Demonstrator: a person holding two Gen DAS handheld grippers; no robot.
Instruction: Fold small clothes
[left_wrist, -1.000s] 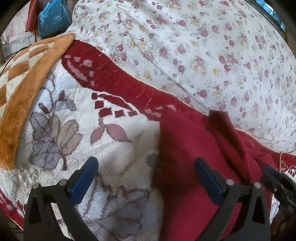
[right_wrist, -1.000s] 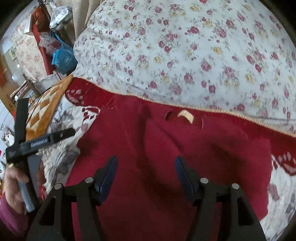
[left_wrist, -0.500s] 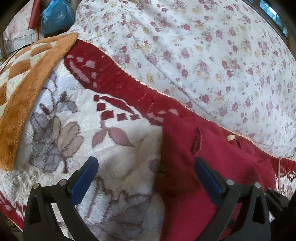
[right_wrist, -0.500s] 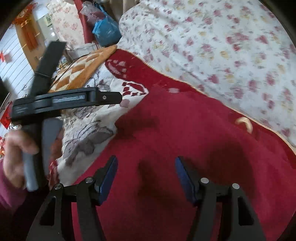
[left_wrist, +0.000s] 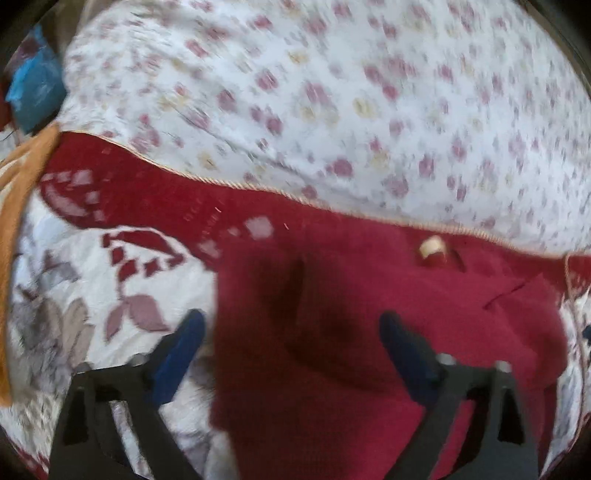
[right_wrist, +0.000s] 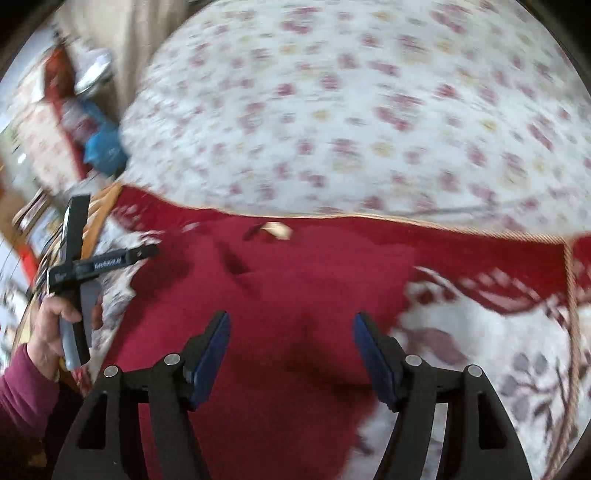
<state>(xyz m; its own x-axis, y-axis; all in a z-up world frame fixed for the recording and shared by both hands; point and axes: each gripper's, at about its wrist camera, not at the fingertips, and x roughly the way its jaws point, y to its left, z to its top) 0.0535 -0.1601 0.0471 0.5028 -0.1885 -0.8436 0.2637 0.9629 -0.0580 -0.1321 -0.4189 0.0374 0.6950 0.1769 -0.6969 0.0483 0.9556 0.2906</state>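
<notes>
A dark red garment (left_wrist: 369, 314) lies flat on the patterned blanket, its neck label (left_wrist: 430, 247) toward the floral quilt. My left gripper (left_wrist: 291, 325) hovers over the garment's left edge. Its jaws are closing with only that edge below them and nothing pinched. In the right wrist view the same red garment (right_wrist: 277, 295) fills the middle, with its label (right_wrist: 277, 229) at the far side. My right gripper (right_wrist: 291, 321) hangs above it, jaws opening, pads off the cloth. A hand (right_wrist: 51, 325) in a maroon sleeve holds the left gripper's black body at the left.
A white quilt with pink flowers (left_wrist: 332, 92) is bunched behind the garment. The blanket (left_wrist: 74, 295) is white with grey leaves and a red, cord-trimmed border. An orange checked blanket (left_wrist: 14, 206) lies at the left, with a blue bag (right_wrist: 103, 147) beyond.
The raised fold of the garment has dropped flat. My left gripper slid right over the garment and its jaws narrowed. My right gripper swung left, then back to the right.
</notes>
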